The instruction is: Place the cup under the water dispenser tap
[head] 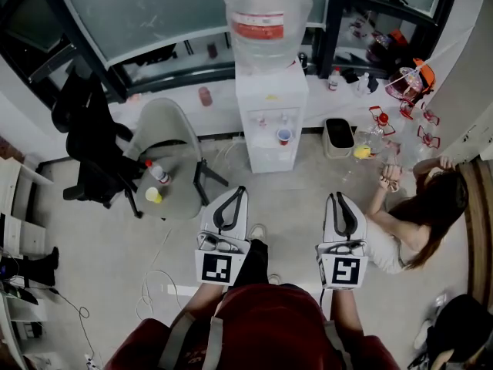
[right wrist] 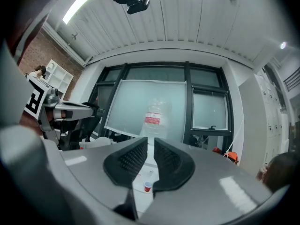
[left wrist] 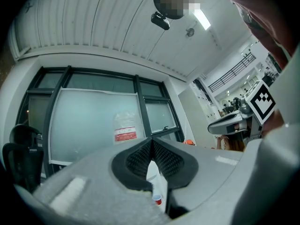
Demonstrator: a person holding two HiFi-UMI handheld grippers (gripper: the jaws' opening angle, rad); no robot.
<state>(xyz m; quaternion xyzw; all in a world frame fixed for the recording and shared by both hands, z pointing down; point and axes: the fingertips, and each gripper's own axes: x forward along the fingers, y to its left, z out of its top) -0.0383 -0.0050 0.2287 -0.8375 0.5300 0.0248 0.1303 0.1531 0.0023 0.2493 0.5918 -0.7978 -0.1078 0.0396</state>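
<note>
We are holding the left gripper with its jaws closed tip to tip on nothing. We are holding the right gripper with its jaws nearly together, a narrow slit between them, also empty. Both are pointing toward the white water dispenser ahead. The red cup is standing in the dispenser's recess, below the taps, well apart from both grippers. A grey chair is standing to the dispenser's left.
</note>
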